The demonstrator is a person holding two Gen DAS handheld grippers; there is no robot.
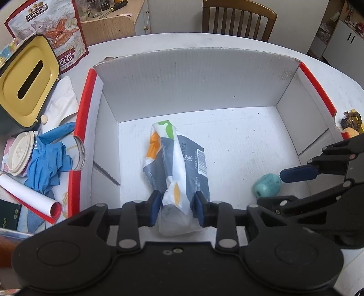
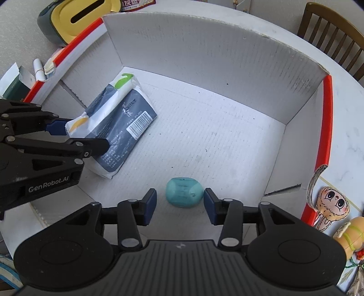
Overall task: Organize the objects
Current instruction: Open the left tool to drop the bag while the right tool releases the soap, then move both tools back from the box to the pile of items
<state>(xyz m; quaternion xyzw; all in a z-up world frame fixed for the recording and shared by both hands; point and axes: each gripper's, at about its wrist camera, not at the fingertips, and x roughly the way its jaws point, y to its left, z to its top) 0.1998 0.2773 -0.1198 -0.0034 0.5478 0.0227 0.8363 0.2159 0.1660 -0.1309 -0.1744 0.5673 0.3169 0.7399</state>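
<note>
Placement step: left gripper (image 1: 175, 208) pinches tissue pack (image 1: 176, 164) at lower centre, apparently resting on box (image 1: 195, 75) floor. Right gripper (image 2: 180, 205) spread wide, empty, teal ball (image 2: 184, 192) between pads. Next: release pack, withdraw.

Inside the cardboard box (image 1: 188, 77): tissue pack (image 1: 179, 164) on the floor toward the left wall, egg-shaped object (image 1: 267, 185) on the floor toward the right wall, well apart from the pack. Outside the left wall: tissue dispenser (image 1: 25, 79), gloves (image 1: 49, 164), lidded cup (image 1: 19, 152). Outside the right wall: dolls (image 2: 333, 207). Behind the box: chair (image 1: 238, 18).
</note>
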